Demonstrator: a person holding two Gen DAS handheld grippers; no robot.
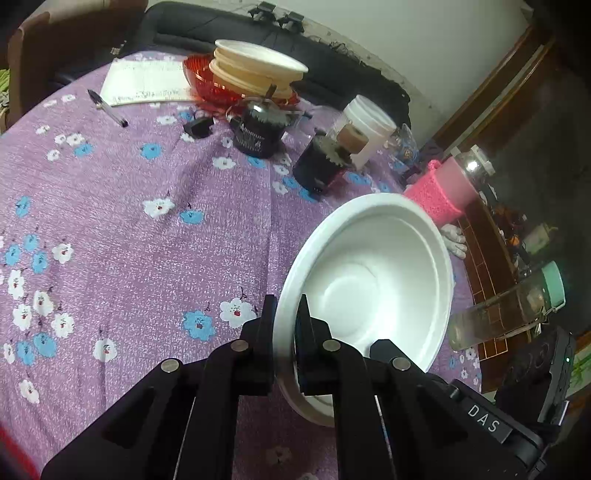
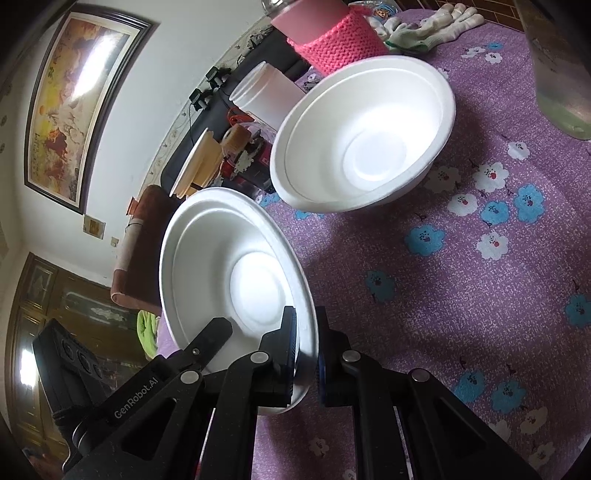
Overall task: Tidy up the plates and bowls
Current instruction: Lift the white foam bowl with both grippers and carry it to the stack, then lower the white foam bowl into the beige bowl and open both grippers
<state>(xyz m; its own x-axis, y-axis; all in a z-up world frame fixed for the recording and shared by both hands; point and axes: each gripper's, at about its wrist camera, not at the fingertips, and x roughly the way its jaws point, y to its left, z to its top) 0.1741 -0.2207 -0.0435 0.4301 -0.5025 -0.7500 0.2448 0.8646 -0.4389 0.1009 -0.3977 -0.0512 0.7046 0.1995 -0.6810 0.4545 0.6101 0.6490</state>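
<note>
My left gripper (image 1: 287, 314) is shut on the near rim of a white foam bowl (image 1: 373, 280), holding it tilted above the purple floral tablecloth (image 1: 147, 240). My right gripper (image 2: 306, 321) is shut on the rim of another white foam bowl (image 2: 225, 273), also lifted and tilted. A second white foam bowl (image 2: 362, 136) shows beyond it in the right wrist view; I cannot tell whether it rests on the cloth. A stack of cream plates (image 1: 258, 72) sits in a red dish (image 1: 207, 83) at the far side of the table.
Black jars (image 1: 258, 133), a white tub (image 1: 367, 129), a pink knitted-sleeve cup (image 1: 443, 188), a glass bottle (image 1: 506, 306), white gloves (image 2: 424, 26), a pen (image 1: 107, 109) and paper (image 1: 144, 83) crowd the far and right parts of the table.
</note>
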